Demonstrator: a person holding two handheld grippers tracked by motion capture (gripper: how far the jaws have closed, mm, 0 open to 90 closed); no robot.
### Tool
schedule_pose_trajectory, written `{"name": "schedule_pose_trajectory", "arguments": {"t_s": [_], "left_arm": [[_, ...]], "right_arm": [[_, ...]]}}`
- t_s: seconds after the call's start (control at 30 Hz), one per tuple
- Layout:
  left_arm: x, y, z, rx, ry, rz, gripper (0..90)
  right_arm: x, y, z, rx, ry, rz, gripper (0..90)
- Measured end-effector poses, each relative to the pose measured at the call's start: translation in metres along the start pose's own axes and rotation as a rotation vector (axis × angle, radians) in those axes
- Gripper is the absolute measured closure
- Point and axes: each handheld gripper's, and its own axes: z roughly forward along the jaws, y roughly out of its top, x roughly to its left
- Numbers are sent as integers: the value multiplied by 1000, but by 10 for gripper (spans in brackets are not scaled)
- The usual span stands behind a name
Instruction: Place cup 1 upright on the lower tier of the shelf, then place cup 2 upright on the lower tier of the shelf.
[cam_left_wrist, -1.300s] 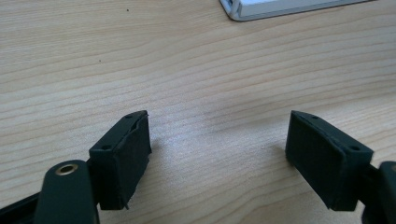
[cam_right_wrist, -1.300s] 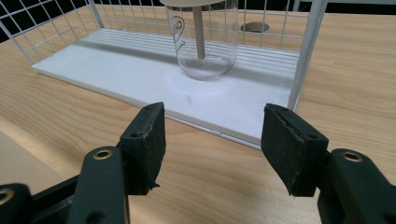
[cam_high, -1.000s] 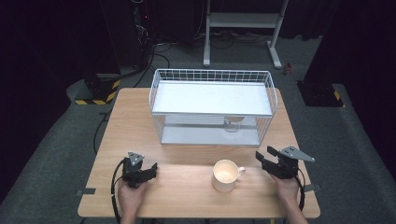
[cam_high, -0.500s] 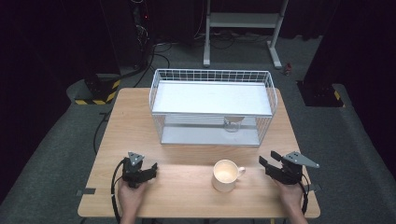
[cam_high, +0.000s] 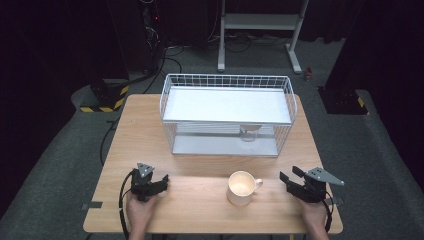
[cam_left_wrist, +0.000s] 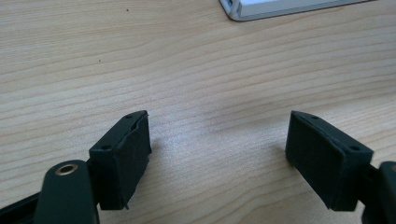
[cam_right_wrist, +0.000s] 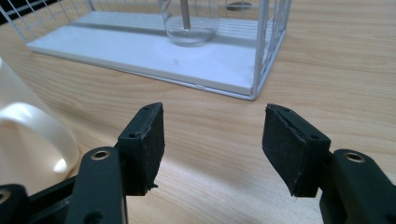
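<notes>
A cream mug (cam_high: 241, 188) stands upright on the wooden table (cam_high: 200, 210), its handle turned right. My right gripper (cam_high: 290, 176) rests to the right of the handle, apart from it, jaws open and pointing left and away. In the right gripper view the gripper (cam_right_wrist: 212, 130) has bare wood between its pads and the mug (cam_right_wrist: 28, 140) at its left. My left gripper (cam_high: 162, 181) lies near the front left, open. In the left gripper view it (cam_left_wrist: 217, 135) holds nothing.
A white wire rack (cam_high: 227, 76) with two shelves fills the table's far half; a clear glass (cam_high: 248, 132) stands on its lower shelf, also seen as the glass (cam_right_wrist: 189, 21). A metal stand (cam_high: 260, 20) and a striped block (cam_high: 102, 100) are on the floor beyond.
My right gripper has drawn back a little toward the table's near edge. The left gripper and the mug have stayed put.
</notes>
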Motion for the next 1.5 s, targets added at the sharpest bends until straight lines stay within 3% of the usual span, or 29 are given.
{"name": "schedule_pose_trajectory", "arguments": {"t_s": [0.37, 0.47, 0.7, 1.0, 1.13, 1.23, 1.27, 1.3, 1.33, 1.37, 1.4, 1.5], "left_arm": [[0, 0, 0, 0, 2, -2, 222], [0, 0, 0, 0, 2, -3, 222], [0, 0, 0, 0, 4, 0, 221], [-2, 0, 0, 5, 7, -11, 213], [-3, 5, 0, 51, -12, 10, 176], [-8, 9, -4, 17, -47, 14, 159], [-14, 12, -7, -16, -79, 24, 154], [-14, 12, -7, -16, -79, 24, 151], [-21, 15, -11, -36, -116, 46, 145], [-21, 15, -11, -36, -116, 46, 143], [-29, 16, -14, -50, -151, 64, 141], [-38, 15, -18, -61, -186, 85, 134]], "right_arm": [[-5, -13, 5, 93, -45, -27, 358], [-5, -14, 12, 149, -78, -70, 342], [-5, -12, 24, 265, -113, -75, 307], [-5, -11, 26, 269, -139, -57, 271], [-6, -10, 26, 269, -139, -56, 265], [-6, -10, 26, 269, -140, -55, 265], [-6, -11, 26, 269, -140, -55, 265], [-6, -11, 26, 269, -140, -55, 265], [-6, -11, 26, 269, -140, -55, 265], [-6, -11, 26, 269, -140, -55, 265], [-6, -11, 26, 269, -140, -55, 265], [-6, -11, 26, 270, -140, -59, 265]]}}
